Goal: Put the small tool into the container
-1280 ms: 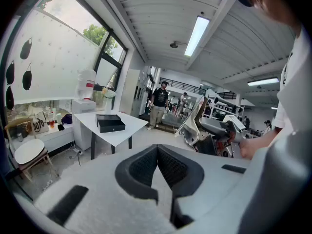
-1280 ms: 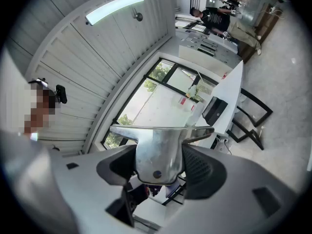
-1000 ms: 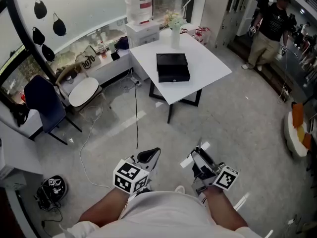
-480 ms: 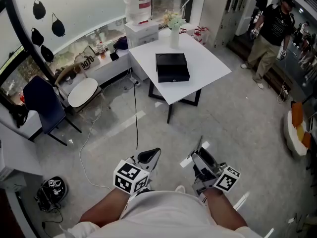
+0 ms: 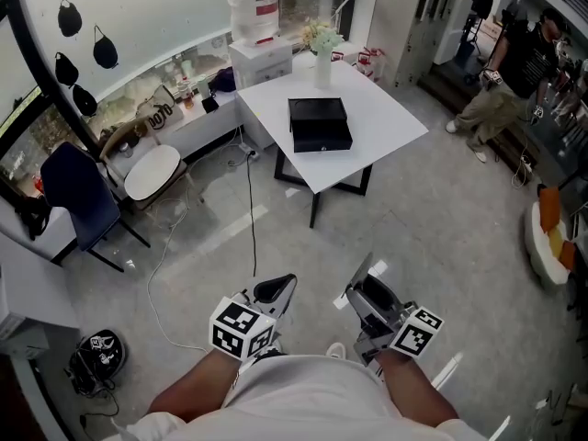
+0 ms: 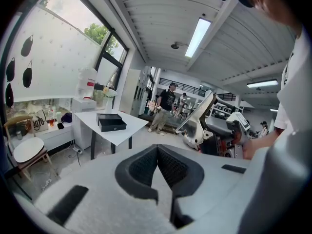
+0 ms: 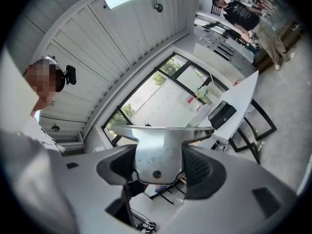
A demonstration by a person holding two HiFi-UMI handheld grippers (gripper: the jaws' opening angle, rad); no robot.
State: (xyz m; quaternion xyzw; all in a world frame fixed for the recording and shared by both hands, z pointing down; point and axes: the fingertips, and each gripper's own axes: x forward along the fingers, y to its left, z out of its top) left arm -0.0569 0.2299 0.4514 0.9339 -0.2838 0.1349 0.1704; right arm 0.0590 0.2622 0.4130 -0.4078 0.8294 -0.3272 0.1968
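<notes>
A flat metal scraper-like tool (image 7: 161, 150) with a wide blade is clamped between the pads of my right gripper (image 7: 161, 168). In the head view that gripper (image 5: 367, 292) hangs close to my body, over the floor, blade (image 5: 358, 277) pointing forward. The left gripper (image 5: 276, 292) hangs beside it, its jaws shut on nothing (image 6: 157, 155). The left gripper view also catches the right gripper with the tool (image 6: 199, 117). The container, a black box (image 5: 320, 124), rests on a white table (image 5: 386, 122) well ahead of both grippers; it also shows as the black box (image 6: 111, 122) and the black box (image 7: 225, 113).
A vase of flowers (image 5: 322, 53) stands at the table's far edge, with a white cabinet (image 5: 265, 61) behind. A round white stool (image 5: 153, 171), a dark chair (image 5: 78, 191) and a floor cable (image 5: 250, 219) lie to the left. A person (image 5: 514, 72) is at the back right.
Both grippers stay almost still near my body, the right one still on the tool. The person at the back right has moved further right and bent down.
</notes>
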